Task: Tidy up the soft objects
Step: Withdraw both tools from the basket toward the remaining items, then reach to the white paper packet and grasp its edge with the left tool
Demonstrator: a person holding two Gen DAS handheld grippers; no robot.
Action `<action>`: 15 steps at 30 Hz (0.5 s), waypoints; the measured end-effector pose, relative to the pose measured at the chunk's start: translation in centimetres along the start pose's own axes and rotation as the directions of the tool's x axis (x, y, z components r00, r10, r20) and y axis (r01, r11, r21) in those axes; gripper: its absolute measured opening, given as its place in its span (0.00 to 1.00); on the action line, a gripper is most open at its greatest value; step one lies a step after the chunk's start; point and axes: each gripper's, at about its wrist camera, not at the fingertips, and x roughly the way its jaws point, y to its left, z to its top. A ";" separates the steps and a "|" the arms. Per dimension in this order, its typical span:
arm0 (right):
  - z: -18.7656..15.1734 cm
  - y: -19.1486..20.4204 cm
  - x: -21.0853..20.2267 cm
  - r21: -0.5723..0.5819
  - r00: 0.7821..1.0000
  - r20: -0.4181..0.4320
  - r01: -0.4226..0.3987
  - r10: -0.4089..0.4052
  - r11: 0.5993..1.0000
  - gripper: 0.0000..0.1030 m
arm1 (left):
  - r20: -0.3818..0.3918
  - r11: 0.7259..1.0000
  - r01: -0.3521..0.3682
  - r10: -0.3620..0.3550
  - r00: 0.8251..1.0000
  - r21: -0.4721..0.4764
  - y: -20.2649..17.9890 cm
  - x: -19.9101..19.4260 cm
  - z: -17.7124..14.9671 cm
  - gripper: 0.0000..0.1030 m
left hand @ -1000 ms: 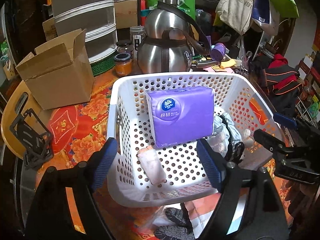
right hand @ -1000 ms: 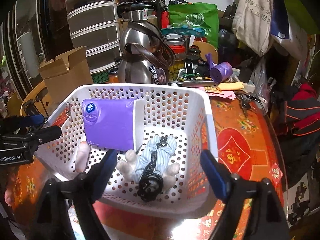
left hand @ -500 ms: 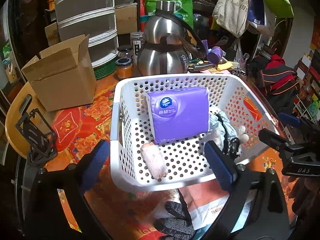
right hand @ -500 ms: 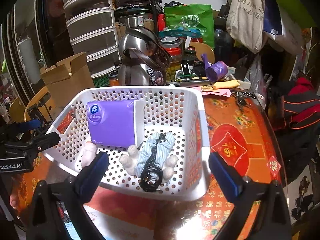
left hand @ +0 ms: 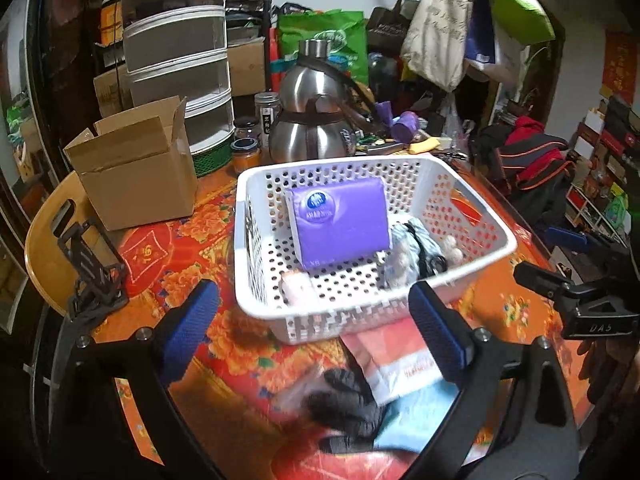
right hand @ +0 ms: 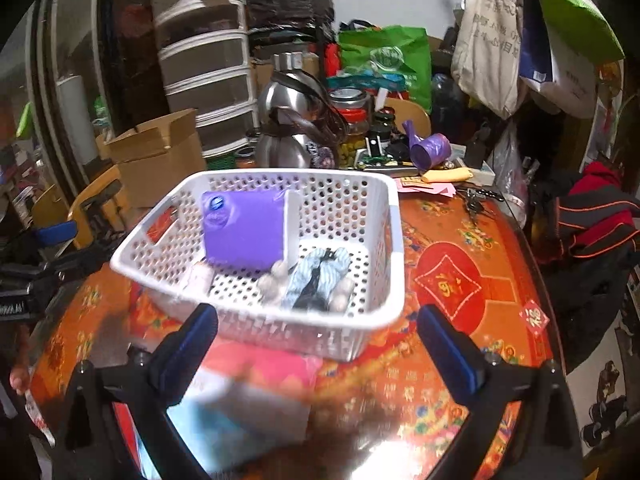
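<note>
Both the left gripper (left hand: 314, 322) and right gripper (right hand: 320, 344) have been drawn back from the white perforated plastic basket (left hand: 472, 216), whose near rim was straddled before. Their fingers are spread wide, grasping nothing. The purple tissue pack (left hand: 340, 224) is left unmoved inside.

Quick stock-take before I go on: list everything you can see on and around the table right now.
basket: 1, white perforated, table centre
tissue pack: 1, purple, leaning inside basket
doll: 1, blue striped, lying in basket beside the pack
pink soft item: 1, basket front corner
black gloves: pair likely, blurred, on table in front of basket
flat packets: pink, white and blue, under basket's front edge
cardboard box: 1, brown, open, left of basket
steel kettle: 1, silver, behind basket
jars: several, beside kettle
drawer tower: 1, grey-white, back left
table: red-orange patterned top
left gripper: blue pads, open, empty
right gripper: blue pads, open, empty
</note>
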 end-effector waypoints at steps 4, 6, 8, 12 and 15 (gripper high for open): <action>-3.9 -0.6 -1.3 0.032 0.999 0.008 -0.040 0.039 0.999 0.97 | 0.021 1.000 0.021 -0.022 1.000 0.006 0.0 -2.0 -3.1 0.92; -5.7 -1.1 -1.3 0.068 0.998 0.005 -0.068 0.068 0.995 0.97 | 0.014 0.999 0.053 -0.053 0.999 -0.005 -0.1 -2.3 -5.0 0.92; -7.1 -1.5 -1.3 0.096 0.995 0.008 -0.098 0.097 0.991 0.97 | 0.009 0.996 0.081 -0.081 0.997 -0.021 -0.2 -2.4 -6.7 0.92; -8.9 -0.9 -1.1 0.045 0.998 0.009 -0.060 0.059 0.997 0.94 | -0.017 0.994 0.109 -0.109 0.994 -0.013 -1.6 -1.6 -9.4 0.91; -9.8 -0.1 -0.5 0.002 0.999 -0.012 -0.045 0.045 0.999 0.82 | -0.037 0.993 0.115 -0.114 0.993 0.040 -3.1 -0.8 -10.6 0.90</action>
